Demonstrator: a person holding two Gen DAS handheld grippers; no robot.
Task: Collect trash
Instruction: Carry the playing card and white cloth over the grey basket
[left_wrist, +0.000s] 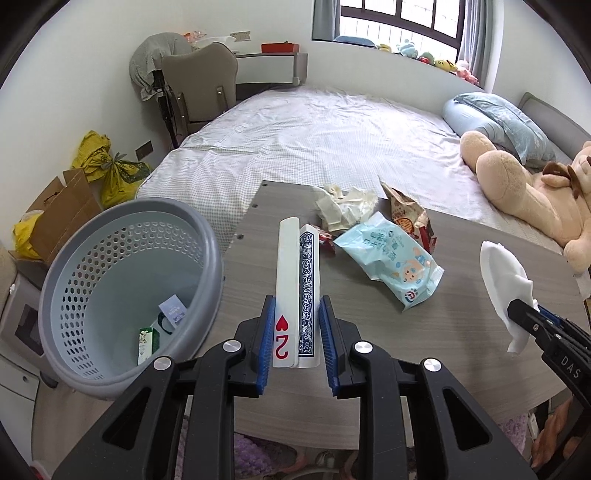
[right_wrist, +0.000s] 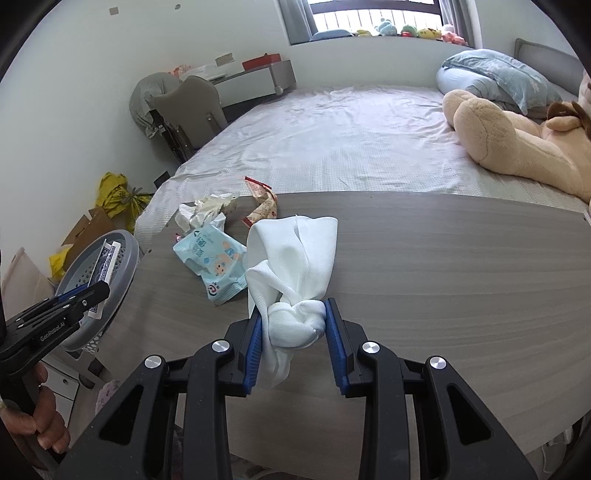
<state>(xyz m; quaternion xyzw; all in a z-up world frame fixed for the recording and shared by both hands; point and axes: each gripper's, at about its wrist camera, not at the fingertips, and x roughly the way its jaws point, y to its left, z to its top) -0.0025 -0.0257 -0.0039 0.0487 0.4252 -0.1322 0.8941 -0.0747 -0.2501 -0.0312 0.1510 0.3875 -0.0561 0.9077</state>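
My left gripper (left_wrist: 296, 308) is shut on a playing-card box (left_wrist: 297, 291) with a red 2 of hearts and a blue patterned back, held above the grey table (left_wrist: 369, 332) beside the grey basket (left_wrist: 122, 291). It also shows in the right wrist view (right_wrist: 92, 295) with the card box (right_wrist: 105, 264) over the basket (right_wrist: 122, 266). My right gripper (right_wrist: 295, 317) is shut on a crumpled white tissue (right_wrist: 295, 258), also seen in the left wrist view (left_wrist: 508, 280). A blue wipes packet (left_wrist: 391, 262), crumpled paper (left_wrist: 343, 206) and a snack wrapper (left_wrist: 406, 214) lie on the table.
The basket holds a few small pieces of trash (left_wrist: 159, 325). A bed (left_wrist: 314, 147) with a plush bear (left_wrist: 535, 199) is behind the table. A cardboard box (left_wrist: 62, 218) and yellow bags (left_wrist: 107, 166) stand on the floor at the left.
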